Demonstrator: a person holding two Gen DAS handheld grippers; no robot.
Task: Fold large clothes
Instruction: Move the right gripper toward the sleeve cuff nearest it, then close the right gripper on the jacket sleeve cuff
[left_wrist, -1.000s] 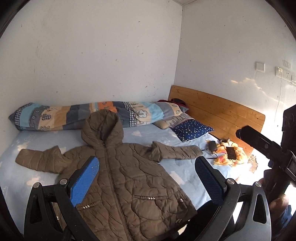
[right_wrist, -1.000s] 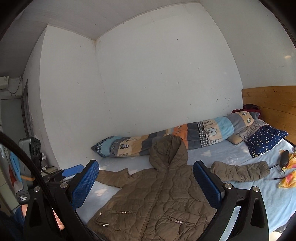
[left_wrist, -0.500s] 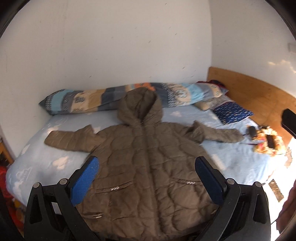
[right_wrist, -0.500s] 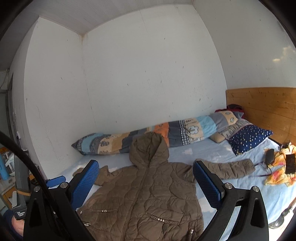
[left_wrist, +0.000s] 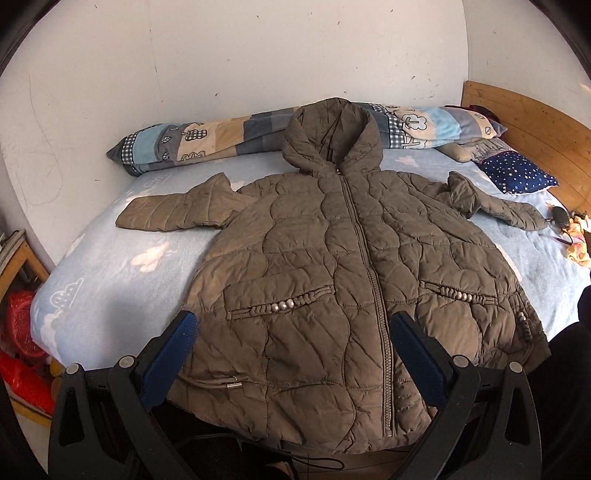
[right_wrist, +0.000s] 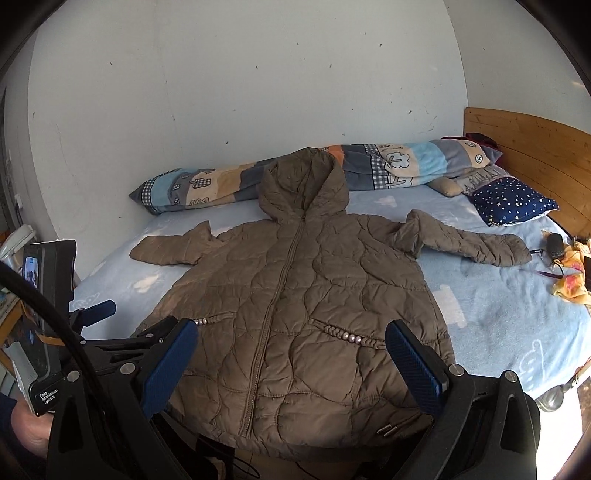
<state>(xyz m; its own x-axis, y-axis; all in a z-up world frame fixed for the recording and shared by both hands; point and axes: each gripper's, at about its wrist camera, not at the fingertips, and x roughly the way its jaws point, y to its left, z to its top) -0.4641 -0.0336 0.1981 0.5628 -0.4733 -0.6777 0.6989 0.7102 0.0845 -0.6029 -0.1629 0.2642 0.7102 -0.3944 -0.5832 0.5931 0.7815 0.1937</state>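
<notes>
A brown quilted hooded coat (left_wrist: 332, 266) (right_wrist: 295, 295) lies flat and zipped on the light blue bed (left_wrist: 110, 273) (right_wrist: 498, 317), both sleeves spread out, hood toward the wall, hem hanging over the near edge. My left gripper (left_wrist: 293, 332) hovers open above the hem with nothing between its blue pads. My right gripper (right_wrist: 290, 347) is also open and empty, over the lower half of the coat. In the right wrist view the left gripper's blue finger (right_wrist: 94, 310) shows at the left edge, held by a hand (right_wrist: 26, 428).
A rolled patchwork quilt (left_wrist: 221, 136) (right_wrist: 369, 166) lies along the wall. A star-print pillow (left_wrist: 517, 173) (right_wrist: 513, 199) sits by the wooden headboard (left_wrist: 535, 122). A yellow cloth and dark gadgets (right_wrist: 569, 273) rest at the right. Red items (left_wrist: 18, 332) stand beside the bed's left.
Both grippers have swung toward the bed and moved closer; the coat now fills the centre of each view. The coat itself has not moved.
</notes>
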